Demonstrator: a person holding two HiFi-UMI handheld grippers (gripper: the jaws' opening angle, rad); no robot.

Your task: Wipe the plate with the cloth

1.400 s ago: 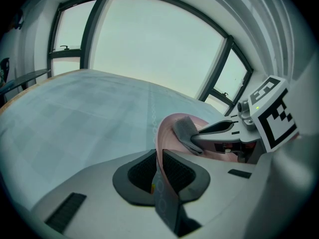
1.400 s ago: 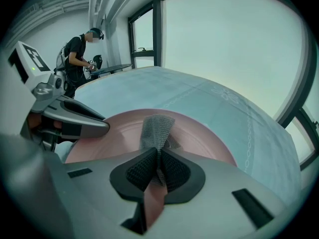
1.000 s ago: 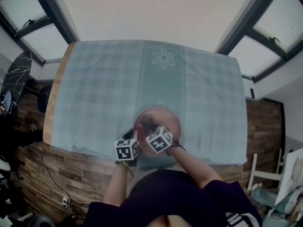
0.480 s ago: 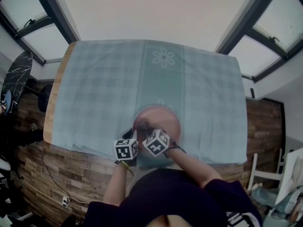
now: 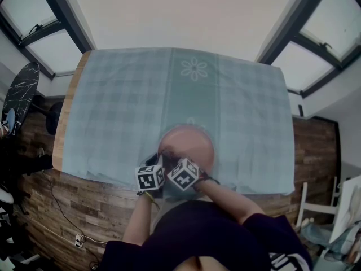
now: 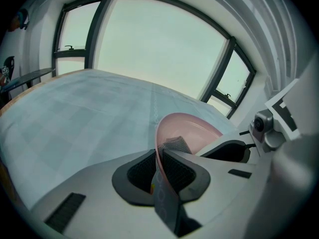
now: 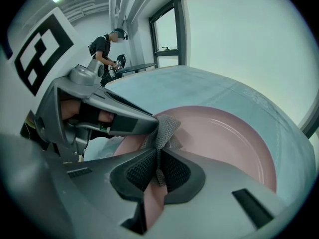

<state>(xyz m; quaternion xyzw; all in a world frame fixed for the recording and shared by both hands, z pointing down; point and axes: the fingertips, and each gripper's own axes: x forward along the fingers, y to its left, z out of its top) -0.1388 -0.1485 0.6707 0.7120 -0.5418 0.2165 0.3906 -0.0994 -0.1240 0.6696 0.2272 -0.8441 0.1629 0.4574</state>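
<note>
A pink plate [image 5: 189,143] lies near the front edge of the table, on a teal checked tablecloth [image 5: 124,106]. My left gripper [image 6: 158,156] is shut on the plate's near-left rim, and the pink edge [image 6: 157,133] runs between its pads. My right gripper [image 7: 158,156] is shut on a small grey cloth [image 7: 165,127]. The cloth's free end rests on the plate [image 7: 227,138] just beside the left gripper's fingers [image 7: 124,123]. In the left gripper view the cloth [image 6: 175,144] shows on the plate [image 6: 192,128], right behind the jaws.
The tablecloth covers a wooden table whose edge [image 5: 66,112] shows at the left. A person [image 7: 105,48] stands far off by a window. A white chair [image 5: 338,219] stands on the floor at the right. The holder's body is close against the table's front edge.
The right gripper with the cloth has slid across the plate towards its near-left rim, closer to the left gripper. The left gripper and the plate have stayed put.
</note>
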